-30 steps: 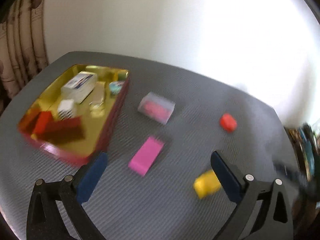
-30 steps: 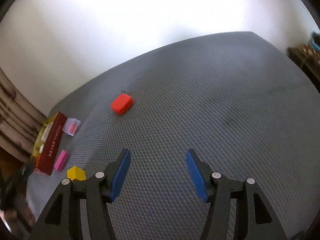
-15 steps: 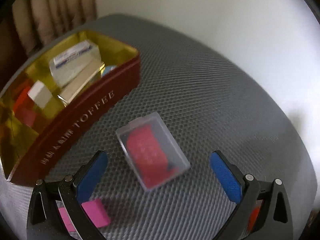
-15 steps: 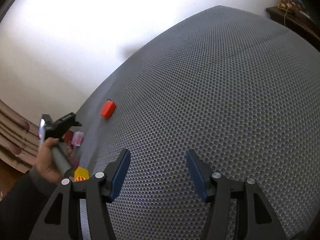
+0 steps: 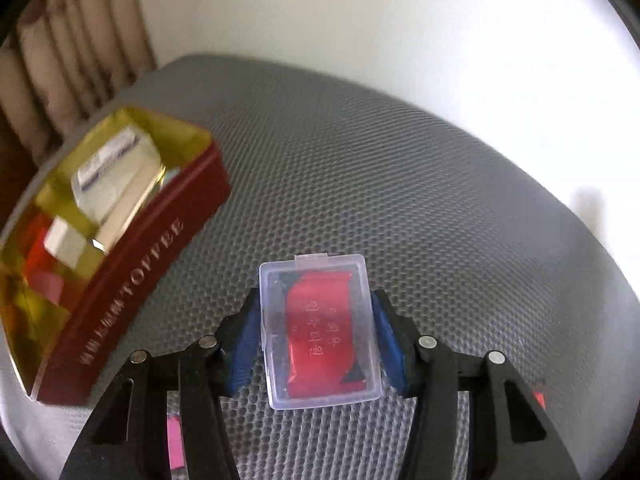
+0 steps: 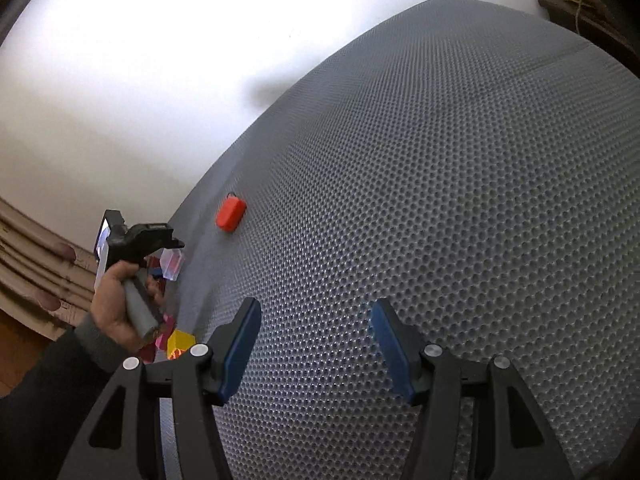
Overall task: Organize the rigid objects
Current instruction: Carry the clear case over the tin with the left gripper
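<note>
One clear plastic case (image 5: 318, 330) with a red insert lies on the grey mat (image 5: 400, 184), between the closing jaws of the left gripper (image 5: 316, 340), whose blue pads seem to touch its sides; beside it stands the toffee tin (image 5: 132, 284); the right gripper (image 6: 316, 344) hangs half-open, empty.

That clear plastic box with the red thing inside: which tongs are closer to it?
Left. The left tongs are closing around the clear box; the right tongs hover apart over bare mat.
</note>
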